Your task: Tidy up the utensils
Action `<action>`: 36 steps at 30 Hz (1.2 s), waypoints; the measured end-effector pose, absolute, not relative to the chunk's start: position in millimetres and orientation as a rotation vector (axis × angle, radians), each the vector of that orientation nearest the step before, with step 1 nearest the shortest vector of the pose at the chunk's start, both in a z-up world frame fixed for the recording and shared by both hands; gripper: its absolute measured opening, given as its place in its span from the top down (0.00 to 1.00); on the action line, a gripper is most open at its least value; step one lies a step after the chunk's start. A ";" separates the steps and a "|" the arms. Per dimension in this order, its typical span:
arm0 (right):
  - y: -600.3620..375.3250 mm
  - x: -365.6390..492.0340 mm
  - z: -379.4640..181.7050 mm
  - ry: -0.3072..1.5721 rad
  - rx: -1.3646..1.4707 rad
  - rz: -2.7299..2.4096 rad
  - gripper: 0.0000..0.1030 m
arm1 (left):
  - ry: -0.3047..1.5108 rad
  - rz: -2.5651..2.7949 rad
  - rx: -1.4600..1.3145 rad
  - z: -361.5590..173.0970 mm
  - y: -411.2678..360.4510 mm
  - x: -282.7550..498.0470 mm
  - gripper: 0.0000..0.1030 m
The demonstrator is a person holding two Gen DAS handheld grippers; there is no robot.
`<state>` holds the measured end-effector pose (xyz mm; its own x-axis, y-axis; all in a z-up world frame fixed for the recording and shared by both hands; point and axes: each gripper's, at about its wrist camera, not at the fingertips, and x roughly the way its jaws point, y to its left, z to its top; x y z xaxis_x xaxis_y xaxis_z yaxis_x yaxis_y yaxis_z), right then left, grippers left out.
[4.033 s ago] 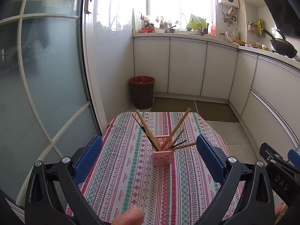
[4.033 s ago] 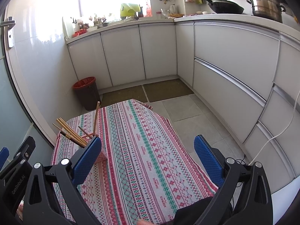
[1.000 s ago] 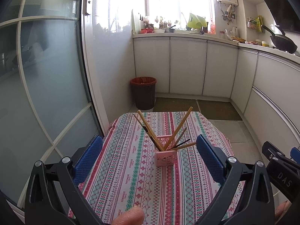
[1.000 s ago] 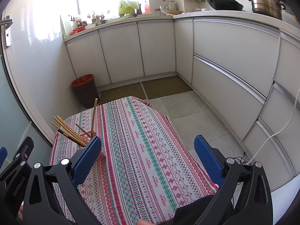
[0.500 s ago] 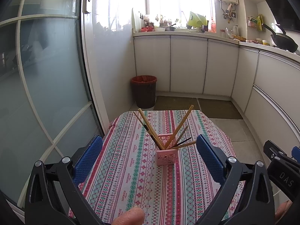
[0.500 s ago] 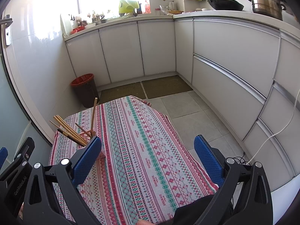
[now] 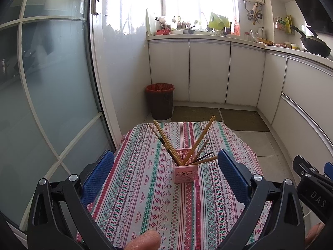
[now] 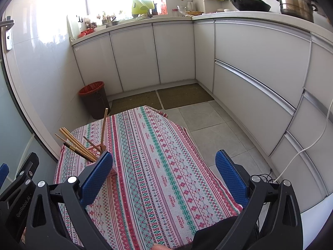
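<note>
A small pink perforated plastic holder (image 7: 185, 171) stands near the middle of the red-and-green striped patterned tablecloth (image 7: 145, 187), with wooden chopsticks (image 7: 200, 139) fanned out of it. Nearer, the left gripper (image 7: 165, 175) hovers spread wide, grasping nothing. The right gripper (image 8: 164, 177), further right, is likewise released and empty. A dark bin with a red liner (image 7: 159, 101) stands far behind.

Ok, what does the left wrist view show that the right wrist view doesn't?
Only the left wrist view shows the frosted glass door and the whole pink holder. Only the right wrist view shows the steel steamer pot and a white cable. Both show the chopsticks, striped tablecloth, red-lined bin, and an open, empty gripper: left, right.
</note>
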<state>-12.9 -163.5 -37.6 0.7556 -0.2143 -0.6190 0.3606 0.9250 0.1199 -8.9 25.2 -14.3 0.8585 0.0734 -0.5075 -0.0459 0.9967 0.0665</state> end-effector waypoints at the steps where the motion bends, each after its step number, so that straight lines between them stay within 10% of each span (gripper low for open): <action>1: -163.6 -13.0 -37.7 0.643 0.239 -0.316 0.07 | 0.537 0.061 0.056 -14.7 25.1 -8.6 0.07; 36: -162.9 -12.5 -43.4 0.650 0.240 -0.319 0.07 | 0.545 0.068 0.060 -19.1 25.2 -8.8 0.07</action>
<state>-12.5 -162.9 -43.4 0.7506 -0.2145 -0.6250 0.3632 0.9241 0.1191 -8.8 25.2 -19.1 0.8531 0.0808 -0.5155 -0.0492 0.9960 0.0748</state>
